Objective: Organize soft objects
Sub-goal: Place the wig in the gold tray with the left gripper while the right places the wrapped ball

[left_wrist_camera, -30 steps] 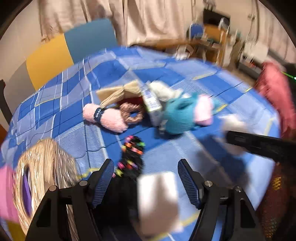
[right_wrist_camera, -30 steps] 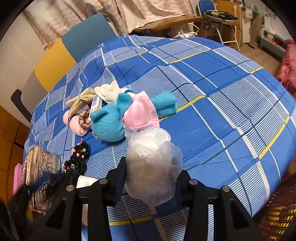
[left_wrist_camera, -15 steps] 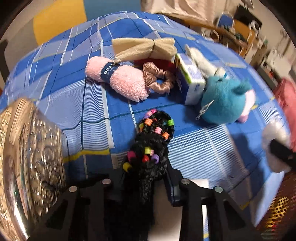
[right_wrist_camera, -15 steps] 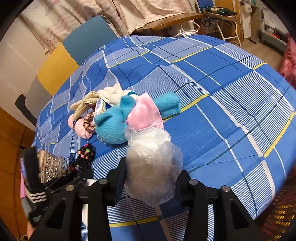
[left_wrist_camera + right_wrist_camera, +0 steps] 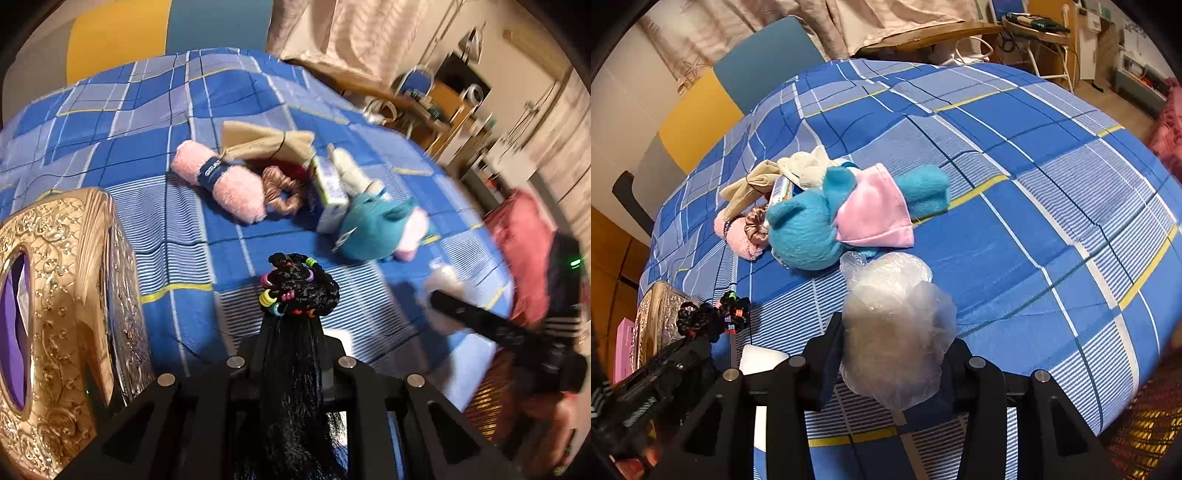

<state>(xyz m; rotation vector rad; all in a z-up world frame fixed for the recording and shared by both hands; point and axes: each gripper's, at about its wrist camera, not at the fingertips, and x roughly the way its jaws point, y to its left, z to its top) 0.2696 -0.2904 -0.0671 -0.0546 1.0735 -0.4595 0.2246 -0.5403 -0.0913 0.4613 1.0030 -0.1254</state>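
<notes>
My left gripper [image 5: 291, 332] is shut on a black braided hair piece with coloured beads [image 5: 299, 291], held just above the blue checked cloth [image 5: 229, 85]. The right wrist view shows that hair piece [image 5: 713, 317] hanging beside the gold box [image 5: 657, 306]. My right gripper [image 5: 897, 343] is shut on a white puff in clear plastic wrap [image 5: 894, 317]. A teal plush with a pink dress [image 5: 809, 229], a pink rolled towel [image 5: 221, 181], a brown scrunchie [image 5: 282, 190] and a beige bow [image 5: 266, 142] lie in a cluster mid-table.
An ornate gold box [image 5: 55, 314] with an oval opening stands at the left. A small carton [image 5: 330, 184] leans against the plush. A white card [image 5: 762, 360] lies near the front edge. Chairs and cluttered furniture stand beyond the table.
My left gripper went from open to shut on the black beaded hair piece and has lifted it off the cloth. The right gripper and its wrapped puff have stayed put.
</notes>
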